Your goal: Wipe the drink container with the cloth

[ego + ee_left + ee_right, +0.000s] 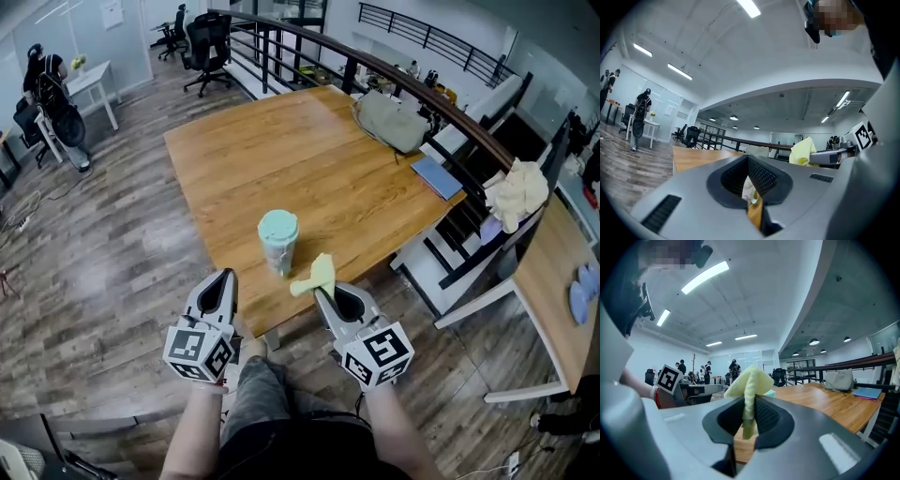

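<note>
Yellow cloth [319, 273], soft and limp, is clamped in the right gripper [322, 292]; the left gripper [224, 277] is empty, jaws together. A mint-lidded drink container [278, 242] stands by the table's [281, 150] near edge. It is likely light and tippy: brace its middle.

**Cup mostly lost behind jaws and cloth**

Seen along the left gripper [227, 276], only a sliver of the cup [747, 190] shows through the narrow slit between the jaws. Seen along the right gripper [320, 292], the pinched cloth [749, 383] covers all but a teal edge of the lid [769, 393]. The person's forearms [192, 433] run off the head view's bottom edge. The people [733, 371] across the room are too small to make out.
</note>
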The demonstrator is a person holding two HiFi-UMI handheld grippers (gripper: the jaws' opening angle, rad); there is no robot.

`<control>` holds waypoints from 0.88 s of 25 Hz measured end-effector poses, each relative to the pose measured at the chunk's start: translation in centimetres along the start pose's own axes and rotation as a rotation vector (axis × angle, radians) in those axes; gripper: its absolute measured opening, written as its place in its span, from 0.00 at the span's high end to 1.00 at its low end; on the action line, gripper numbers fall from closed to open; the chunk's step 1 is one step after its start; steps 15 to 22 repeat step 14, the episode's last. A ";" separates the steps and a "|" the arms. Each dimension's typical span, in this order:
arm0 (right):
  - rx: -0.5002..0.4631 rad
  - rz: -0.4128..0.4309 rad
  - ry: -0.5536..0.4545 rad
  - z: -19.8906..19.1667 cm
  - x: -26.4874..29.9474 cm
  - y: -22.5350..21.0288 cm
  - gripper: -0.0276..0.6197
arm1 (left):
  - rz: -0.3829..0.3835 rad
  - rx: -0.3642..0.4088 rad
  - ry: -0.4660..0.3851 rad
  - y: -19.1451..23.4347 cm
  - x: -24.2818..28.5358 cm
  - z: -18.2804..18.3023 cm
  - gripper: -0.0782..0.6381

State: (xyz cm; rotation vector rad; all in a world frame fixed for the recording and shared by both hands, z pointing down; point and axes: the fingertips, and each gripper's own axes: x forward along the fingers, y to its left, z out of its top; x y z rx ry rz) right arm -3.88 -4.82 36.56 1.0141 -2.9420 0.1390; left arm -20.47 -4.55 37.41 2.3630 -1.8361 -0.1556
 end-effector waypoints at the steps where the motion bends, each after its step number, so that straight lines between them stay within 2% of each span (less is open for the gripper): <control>1: 0.000 0.001 -0.003 0.1 -0.3 0.3 0.89 | 0.002 -0.006 -0.003 -0.1 -0.4 0.1 0.90; 14: 0.001 0.013 -0.060 1.0 -3.3 2.4 0.89 | -0.012 -0.003 -0.019 -2.5 -2.8 1.0 0.90; 22: 0.001 0.013 -0.060 1.0 -3.3 2.4 0.89 | -0.012 -0.003 -0.019 -2.5 -2.8 1.0 0.90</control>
